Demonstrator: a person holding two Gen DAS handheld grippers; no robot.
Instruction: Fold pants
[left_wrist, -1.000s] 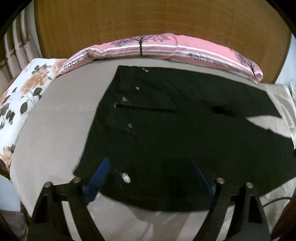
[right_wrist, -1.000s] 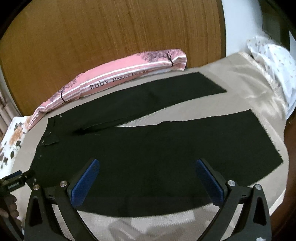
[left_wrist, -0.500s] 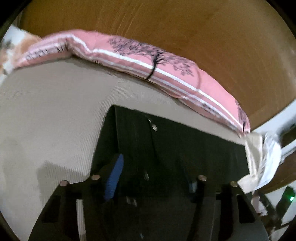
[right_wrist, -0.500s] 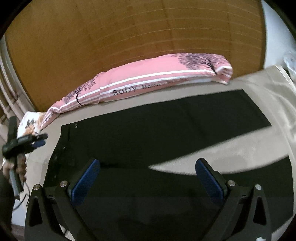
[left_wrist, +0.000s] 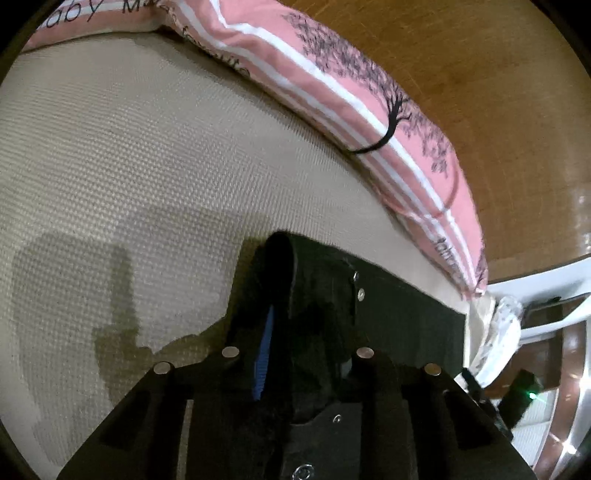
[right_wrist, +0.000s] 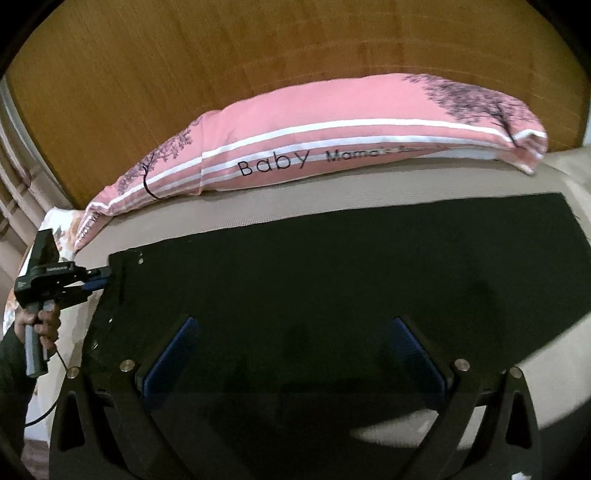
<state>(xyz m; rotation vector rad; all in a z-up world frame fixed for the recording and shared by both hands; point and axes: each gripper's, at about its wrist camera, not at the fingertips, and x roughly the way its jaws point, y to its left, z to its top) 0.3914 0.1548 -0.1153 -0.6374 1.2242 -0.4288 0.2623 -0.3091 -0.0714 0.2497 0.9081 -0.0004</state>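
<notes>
On the bed (right_wrist: 332, 206), our left gripper (left_wrist: 295, 332) has reached the pants (right_wrist: 332, 277), jaws closing on the waistband; the right gripper (right_wrist: 295, 354) gapes, so folding can begin.

Each black hand-held gripper (right_wrist: 295, 354) has blue finger pads (right_wrist: 170, 354), silver screws and a dark handle.

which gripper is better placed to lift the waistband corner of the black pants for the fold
Left. The left gripper has a bunched fold of the black fabric pants between its closing jaws at the waistband corner. The right gripper is wide open above the flat middle of the pants, gripping nothing.
</notes>
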